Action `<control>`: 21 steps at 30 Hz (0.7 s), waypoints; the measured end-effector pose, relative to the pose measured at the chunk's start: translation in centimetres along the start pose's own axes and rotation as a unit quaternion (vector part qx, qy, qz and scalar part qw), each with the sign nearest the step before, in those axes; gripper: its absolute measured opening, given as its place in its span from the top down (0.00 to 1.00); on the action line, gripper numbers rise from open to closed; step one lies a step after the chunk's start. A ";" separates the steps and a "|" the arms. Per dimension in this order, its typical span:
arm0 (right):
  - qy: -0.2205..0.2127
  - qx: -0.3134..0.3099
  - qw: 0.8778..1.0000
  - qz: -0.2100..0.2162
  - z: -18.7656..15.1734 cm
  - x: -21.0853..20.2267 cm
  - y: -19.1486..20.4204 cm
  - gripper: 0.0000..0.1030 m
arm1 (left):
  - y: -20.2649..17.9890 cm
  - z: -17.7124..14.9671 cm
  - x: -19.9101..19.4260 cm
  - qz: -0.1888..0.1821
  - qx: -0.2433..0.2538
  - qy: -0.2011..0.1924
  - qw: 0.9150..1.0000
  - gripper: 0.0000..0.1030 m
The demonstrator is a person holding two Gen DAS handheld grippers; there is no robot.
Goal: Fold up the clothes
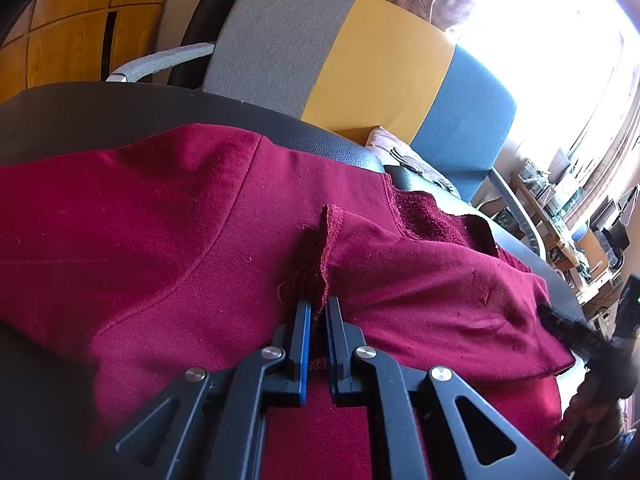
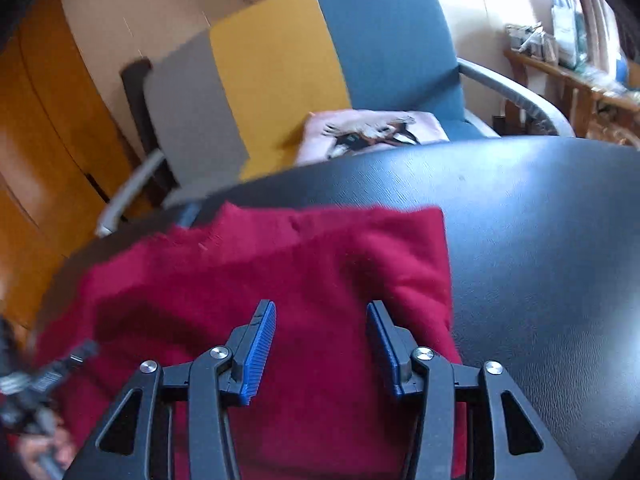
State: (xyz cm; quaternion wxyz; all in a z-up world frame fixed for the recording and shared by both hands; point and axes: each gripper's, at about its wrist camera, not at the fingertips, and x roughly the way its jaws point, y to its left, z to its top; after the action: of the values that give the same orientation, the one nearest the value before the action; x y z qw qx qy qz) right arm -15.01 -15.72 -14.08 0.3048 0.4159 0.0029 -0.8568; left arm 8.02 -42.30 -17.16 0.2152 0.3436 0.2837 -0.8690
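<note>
left claw [image 1: 318, 306], jaws clamped on a raised seam fold of the dark red fleece sweatshirt [image 1: 160, 208]. right claw [image 2: 322, 320], jaws apart and gripping nothing, poised above the same garment, which lies spread on the black leather-textured counter [image 2: 540, 220]; its free edge lies just right of this claw, the nearer one.
</note>
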 end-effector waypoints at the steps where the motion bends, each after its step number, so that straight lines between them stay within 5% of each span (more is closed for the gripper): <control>1: -0.005 -0.009 1.000 -0.007 -0.4 0.0 0.0 0.55 | -0.2 0.0 0.0 0.006 0.004 0.000 1.000 0.93; 11: 0.000 -0.095 0.990 -0.106 0.0 1.4 1.7 0.56 | -3.2 0.6 1.2 0.055 0.064 -0.003 0.996 0.92; 17: -0.006 -0.113 0.986 -0.124 -0.3 1.2 2.3 0.54 | -0.5 0.5 1.0 -0.013 0.000 -0.003 1.000 0.90; 21: -0.009 -0.113 0.986 -0.122 -0.3 1.1 2.2 0.54 | 2.1 0.3 0.5 -0.073 -0.076 -0.001 0.994 0.89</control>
State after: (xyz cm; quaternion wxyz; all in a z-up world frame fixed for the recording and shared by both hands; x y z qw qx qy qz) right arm -14.12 -18.03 -14.55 0.2426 0.3679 0.1481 -0.8853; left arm 8.80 -44.14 -18.05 0.1774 0.3037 0.3730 -0.8586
